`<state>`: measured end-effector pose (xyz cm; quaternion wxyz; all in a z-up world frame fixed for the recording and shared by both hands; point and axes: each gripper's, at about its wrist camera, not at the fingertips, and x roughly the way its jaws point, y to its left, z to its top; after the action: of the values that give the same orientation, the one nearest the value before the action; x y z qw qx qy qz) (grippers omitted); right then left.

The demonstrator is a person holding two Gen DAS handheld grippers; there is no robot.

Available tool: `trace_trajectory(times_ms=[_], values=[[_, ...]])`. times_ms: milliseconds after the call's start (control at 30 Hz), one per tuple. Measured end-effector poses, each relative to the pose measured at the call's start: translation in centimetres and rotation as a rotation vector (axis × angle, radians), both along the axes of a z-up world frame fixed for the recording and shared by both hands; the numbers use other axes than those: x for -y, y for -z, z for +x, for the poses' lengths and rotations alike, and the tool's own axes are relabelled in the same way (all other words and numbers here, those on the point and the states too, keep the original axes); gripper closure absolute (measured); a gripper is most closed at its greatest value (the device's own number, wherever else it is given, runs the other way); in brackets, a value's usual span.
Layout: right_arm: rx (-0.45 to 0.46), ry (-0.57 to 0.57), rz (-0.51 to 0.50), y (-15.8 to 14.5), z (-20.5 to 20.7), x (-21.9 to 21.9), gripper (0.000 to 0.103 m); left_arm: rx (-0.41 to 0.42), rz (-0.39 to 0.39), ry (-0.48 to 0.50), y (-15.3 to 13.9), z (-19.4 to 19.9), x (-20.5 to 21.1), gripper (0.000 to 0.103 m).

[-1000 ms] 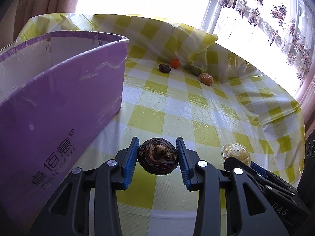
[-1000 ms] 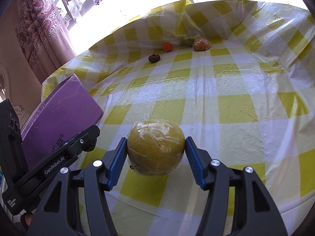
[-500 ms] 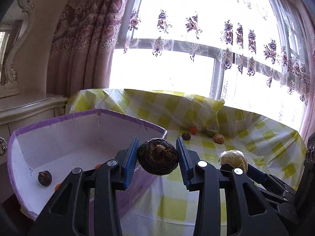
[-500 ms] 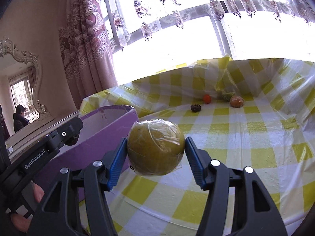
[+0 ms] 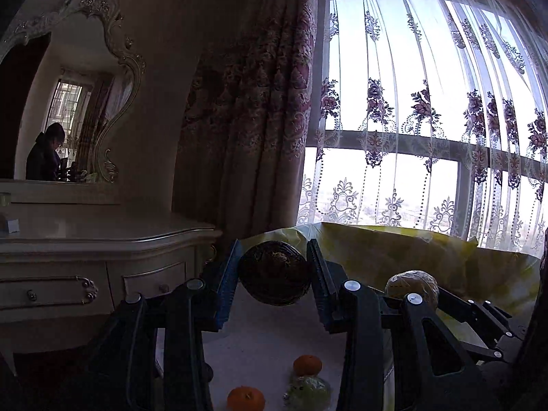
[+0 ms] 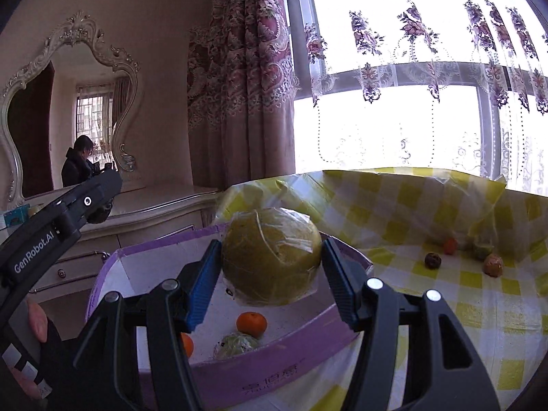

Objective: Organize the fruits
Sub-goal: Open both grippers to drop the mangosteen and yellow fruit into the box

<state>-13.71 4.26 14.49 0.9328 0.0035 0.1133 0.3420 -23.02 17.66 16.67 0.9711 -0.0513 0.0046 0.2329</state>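
Note:
My left gripper [image 5: 274, 275] is shut on a dark brown round fruit [image 5: 274, 274] and holds it above the inside of the purple box [image 6: 274, 370]. My right gripper [image 6: 270, 263] is shut on a large yellow-green fruit wrapped in film [image 6: 270, 257], held over the box's near wall; it also shows in the left wrist view [image 5: 411, 286]. Inside the box lie two oranges [image 5: 307, 364] [image 5: 246, 398] and a pale wrapped fruit [image 5: 306, 390].
On the yellow checked tablecloth [image 6: 479, 315] at the far right lie a dark fruit [image 6: 432, 260], a small orange [image 6: 450, 246] and a brownish fruit [image 6: 493, 264]. A cream dresser [image 5: 85, 267] with a mirror stands left of the box. Curtains and a window are behind.
Both grippers have risen and tilted up, carrying their fruits over the purple box. The box floor with its fruits now lies under them.

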Motion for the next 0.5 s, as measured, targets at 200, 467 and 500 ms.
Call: trace_trajectory(times_ms=[200,467,500], values=[[-0.111,-0.065,-0.135,0.7,3.0,-4.0,0.043,-0.217,-0.042,-0.033,1.5,3.3,-2.7,0.066],[-0.286,-0.118,-0.464,4.0,5.8,-9.7,0.043,-0.562,-0.169,0.021,4.3,6.5,-6.2,0.065],[-0.314,-0.127,-0.486,4.3,6.1,-10.2,0.043,-0.601,-0.205,0.034,4.7,6.6,-6.7,0.065]])
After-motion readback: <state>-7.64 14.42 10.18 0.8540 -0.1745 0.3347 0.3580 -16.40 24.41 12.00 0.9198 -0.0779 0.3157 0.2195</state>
